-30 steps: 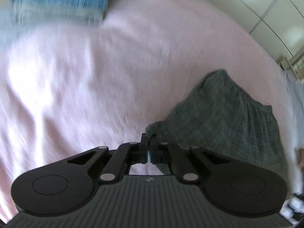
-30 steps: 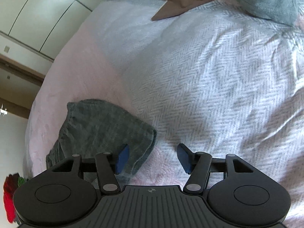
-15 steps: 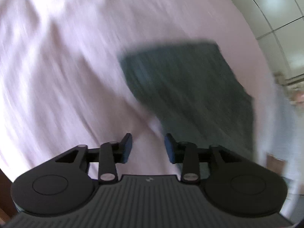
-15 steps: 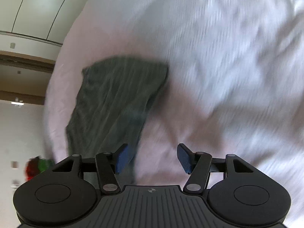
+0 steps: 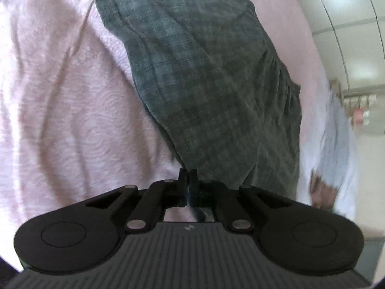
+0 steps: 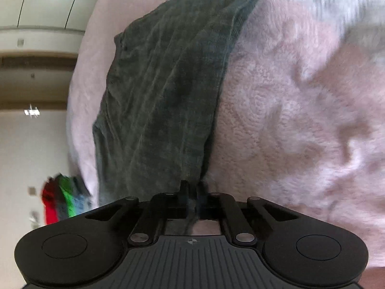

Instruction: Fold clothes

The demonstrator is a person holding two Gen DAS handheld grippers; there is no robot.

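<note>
Pinching the near edge of the dark grey checked cotton garment point(image 5: 207, 77) in both my left tool point(image 5: 188, 175) and right tool point(image 6: 191, 187), I see its long axis stretching straight away across the pink fleecy bed cover point(image 5: 60, 110).

Pink textured bedspread point(image 5: 72, 120), pale panelled wall point(image 6: 48, 0) — bright, soft daylight

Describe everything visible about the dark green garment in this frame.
The garment is dark grey-green woven cloth with a faint check and a gathered band along one side. It lies stretched and creased on the pink blanket. The left gripper and the right gripper are each shut on an edge.
</note>
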